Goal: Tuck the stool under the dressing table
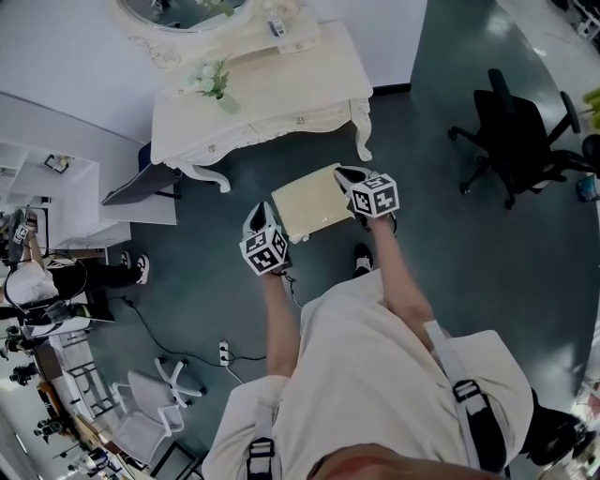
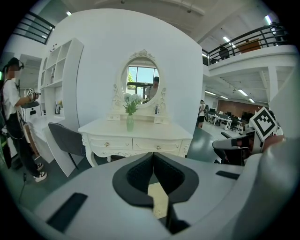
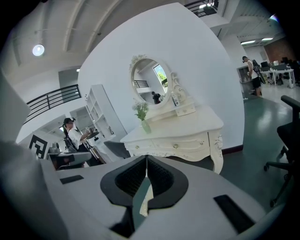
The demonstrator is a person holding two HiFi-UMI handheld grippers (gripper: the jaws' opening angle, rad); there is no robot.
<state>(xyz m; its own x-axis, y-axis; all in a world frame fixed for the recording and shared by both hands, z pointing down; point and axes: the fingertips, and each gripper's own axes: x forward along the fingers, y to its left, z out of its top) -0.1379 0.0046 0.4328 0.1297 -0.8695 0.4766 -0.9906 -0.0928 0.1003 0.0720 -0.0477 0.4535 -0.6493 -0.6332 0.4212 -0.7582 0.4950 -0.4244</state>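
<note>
A cream square-topped stool stands on the dark floor just in front of the white dressing table, outside its leg space. My left gripper is at the stool's left corner, and my right gripper is at its right edge. In the left gripper view the jaws are closed, with the stool's cream top showing in the gap behind them. The right gripper looks the same, with the cream stool edge between its pads. Both gripper views face the table.
A vase of flowers and an oval mirror sit on the table. A grey chair and white shelves stand to its left, near a person. A black office chair stands right. A cable and power strip lie behind.
</note>
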